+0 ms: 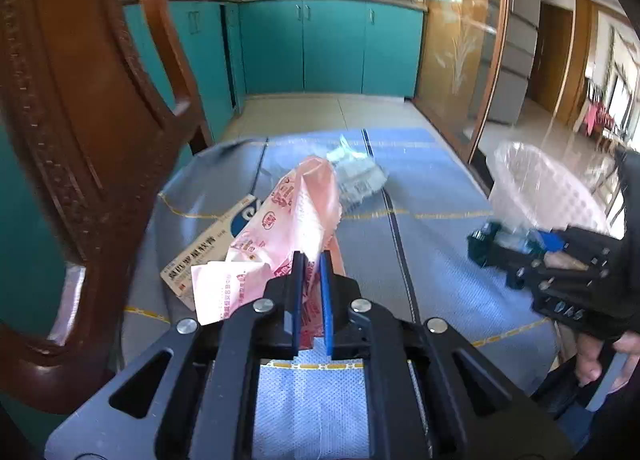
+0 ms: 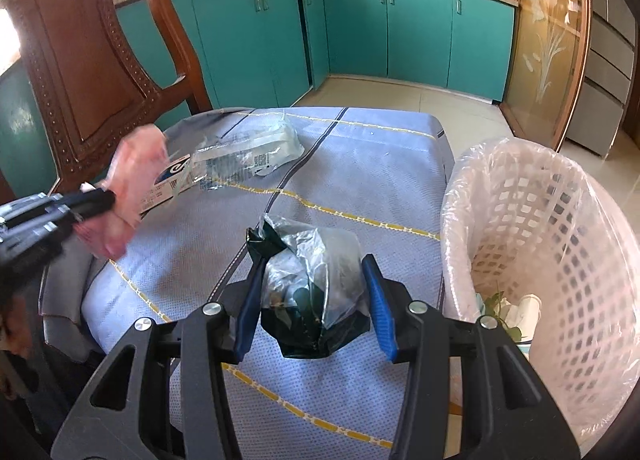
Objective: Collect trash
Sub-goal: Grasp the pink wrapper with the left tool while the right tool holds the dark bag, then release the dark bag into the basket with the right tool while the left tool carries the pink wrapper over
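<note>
My left gripper [image 1: 311, 257] is shut on a pink printed plastic bag [image 1: 296, 200], which hangs a little above the table. From the right wrist view the same gripper [image 2: 100, 198] and pink bag [image 2: 132, 180] are blurred at the left. My right gripper [image 2: 314, 258] is shut on a crumpled bundle of clear and dark green plastic [image 2: 316, 280], held over the blue tablecloth [image 2: 360, 180]. On the cloth lie a flat cardboard box [image 1: 218, 236] and a clear wrapper [image 1: 360, 176]. A lined white mesh basket [image 2: 540, 220] stands at the table's right edge.
A carved wooden chair [image 2: 88, 60] stands against the table's left side. Teal kitchen cabinets [image 2: 360, 32] line the far wall, with a tiled floor between. The basket holds a few leaves and pale scraps [image 2: 508, 308]. A hand [image 1: 596, 356] grips the right tool's handle.
</note>
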